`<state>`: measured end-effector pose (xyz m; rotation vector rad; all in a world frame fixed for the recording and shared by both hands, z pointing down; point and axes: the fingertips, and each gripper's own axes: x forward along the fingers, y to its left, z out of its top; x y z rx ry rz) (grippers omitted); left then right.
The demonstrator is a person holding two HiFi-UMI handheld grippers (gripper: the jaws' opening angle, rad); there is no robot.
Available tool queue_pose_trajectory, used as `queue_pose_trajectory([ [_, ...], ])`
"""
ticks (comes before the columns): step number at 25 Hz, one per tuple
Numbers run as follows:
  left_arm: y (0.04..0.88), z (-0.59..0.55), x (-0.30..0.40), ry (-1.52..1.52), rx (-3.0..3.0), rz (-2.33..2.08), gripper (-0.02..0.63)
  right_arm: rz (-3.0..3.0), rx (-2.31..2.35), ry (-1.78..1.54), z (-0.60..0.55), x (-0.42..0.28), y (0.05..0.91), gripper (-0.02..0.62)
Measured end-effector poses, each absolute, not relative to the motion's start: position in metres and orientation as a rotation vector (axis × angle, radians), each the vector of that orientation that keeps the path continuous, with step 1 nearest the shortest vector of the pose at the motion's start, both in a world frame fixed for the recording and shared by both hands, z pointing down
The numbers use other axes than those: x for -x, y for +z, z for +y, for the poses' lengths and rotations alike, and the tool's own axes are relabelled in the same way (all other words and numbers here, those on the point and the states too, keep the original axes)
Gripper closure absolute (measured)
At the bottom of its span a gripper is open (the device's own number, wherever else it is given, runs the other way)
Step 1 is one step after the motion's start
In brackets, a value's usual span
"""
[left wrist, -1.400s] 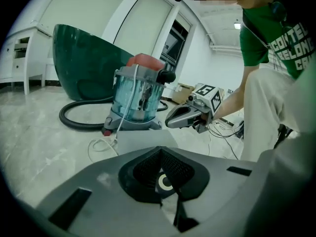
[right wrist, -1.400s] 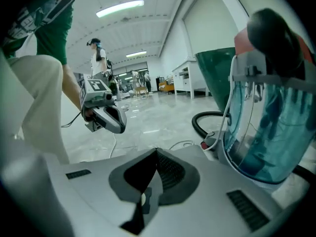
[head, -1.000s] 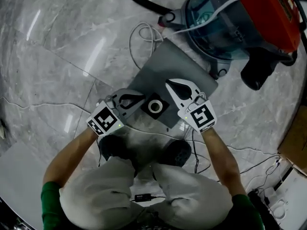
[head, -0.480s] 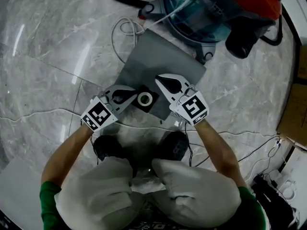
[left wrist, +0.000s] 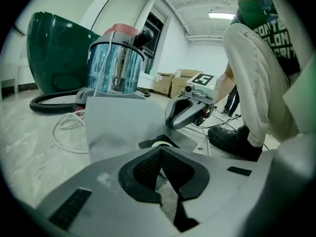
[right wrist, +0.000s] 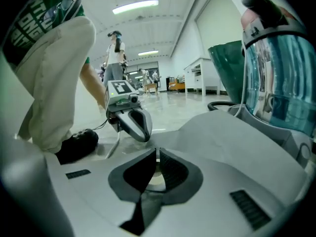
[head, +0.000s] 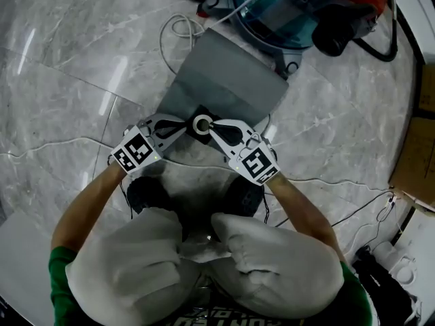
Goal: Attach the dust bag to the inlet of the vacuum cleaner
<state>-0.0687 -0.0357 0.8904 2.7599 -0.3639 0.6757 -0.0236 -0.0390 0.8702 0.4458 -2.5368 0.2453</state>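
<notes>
Just in front of the vacuum cleaner (head: 285, 15), on the person's side of it, the grey dust bag (head: 228, 87) lies flat. Its far edge is near the cleaner's base, and its black collar with the white ring (head: 202, 123) is at the end farthest from the cleaner. The left hand-held gripper (head: 185, 125) and the right hand-held gripper (head: 213, 128) lie low on either side of that ring, tips pointing at each other across it. Each has its jaws drawn together, tips meeting or nearly so, and neither gripper view shows the collar pinched between them. By this reading the task is barely begun. The bag is not lifted and not attached. It has yet to be gripped, carried to the cleaner and pressed onto the inlet, which cannot be made out here.
</notes>
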Motion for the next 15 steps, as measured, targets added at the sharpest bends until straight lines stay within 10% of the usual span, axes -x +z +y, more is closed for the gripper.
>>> queue_pose_trajectory([
  [15,0.898,-0.01,0.072,0.726,-2.747,-0.316,0.596,-2.221,-0.244,-0.193,0.02,0.029,0.938,0.479],
])
